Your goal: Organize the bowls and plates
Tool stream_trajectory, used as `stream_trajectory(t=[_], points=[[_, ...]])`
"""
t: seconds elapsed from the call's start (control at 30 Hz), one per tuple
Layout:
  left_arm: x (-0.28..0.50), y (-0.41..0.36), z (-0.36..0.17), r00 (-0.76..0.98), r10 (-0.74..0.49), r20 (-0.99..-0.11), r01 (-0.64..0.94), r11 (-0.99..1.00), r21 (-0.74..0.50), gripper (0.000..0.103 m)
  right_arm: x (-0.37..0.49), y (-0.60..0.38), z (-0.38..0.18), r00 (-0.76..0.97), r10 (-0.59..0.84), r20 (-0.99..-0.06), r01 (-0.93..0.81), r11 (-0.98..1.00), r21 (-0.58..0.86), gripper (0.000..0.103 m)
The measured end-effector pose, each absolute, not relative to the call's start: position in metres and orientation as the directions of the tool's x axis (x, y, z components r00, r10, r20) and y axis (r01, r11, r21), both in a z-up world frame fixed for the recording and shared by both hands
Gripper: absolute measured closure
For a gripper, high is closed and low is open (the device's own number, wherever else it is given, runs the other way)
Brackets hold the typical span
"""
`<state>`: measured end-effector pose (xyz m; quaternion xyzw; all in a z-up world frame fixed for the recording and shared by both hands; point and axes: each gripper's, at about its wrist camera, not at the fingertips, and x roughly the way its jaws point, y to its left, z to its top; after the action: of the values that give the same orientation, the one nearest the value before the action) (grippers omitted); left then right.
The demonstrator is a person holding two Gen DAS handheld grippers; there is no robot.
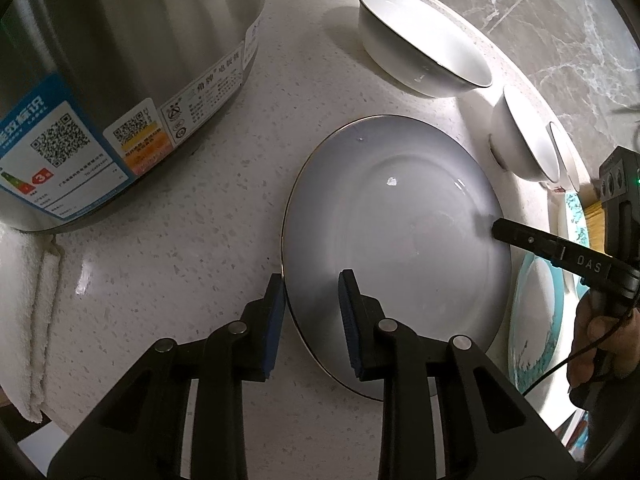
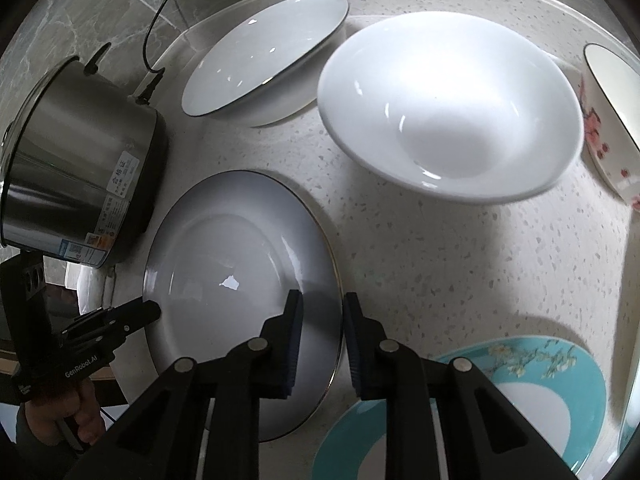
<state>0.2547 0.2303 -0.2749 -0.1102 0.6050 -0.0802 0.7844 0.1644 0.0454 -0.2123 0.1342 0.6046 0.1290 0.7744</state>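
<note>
A grey-white plate with a thin gold rim (image 1: 396, 216) lies flat on the speckled counter; it also shows in the right wrist view (image 2: 236, 264). My left gripper (image 1: 312, 312) is open, its jaws straddling the plate's near-left rim. My right gripper (image 2: 322, 340) is open, its jaws straddling the plate's right rim; one of its fingers (image 1: 520, 236) shows in the left wrist view. A teal flowered plate (image 2: 552, 384) lies beside it. A plain white bowl (image 2: 448, 108), a dark-rimmed white bowl (image 2: 260, 56) and a red-flowered bowl (image 2: 608, 128) stand beyond.
A stainless steel cooker (image 1: 120, 80) with labels stands close to the plate's left; its cord (image 2: 160, 20) runs up the marble wall. A white folded towel (image 1: 32, 312) lies at the counter's left edge. The speckled counter (image 2: 460, 260) shows between the dishes.
</note>
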Motion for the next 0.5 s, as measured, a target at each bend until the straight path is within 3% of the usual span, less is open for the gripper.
stream_trajectory(t=[0.5], points=[[0.234, 0.223, -0.221, 0.290, -0.298, -0.910, 0.079, 0.954, -0.288, 0.078, 0.120, 0.032, -0.158, 0.352, 0.356, -0.866, 0.001, 0.925, 0.380, 0.082]])
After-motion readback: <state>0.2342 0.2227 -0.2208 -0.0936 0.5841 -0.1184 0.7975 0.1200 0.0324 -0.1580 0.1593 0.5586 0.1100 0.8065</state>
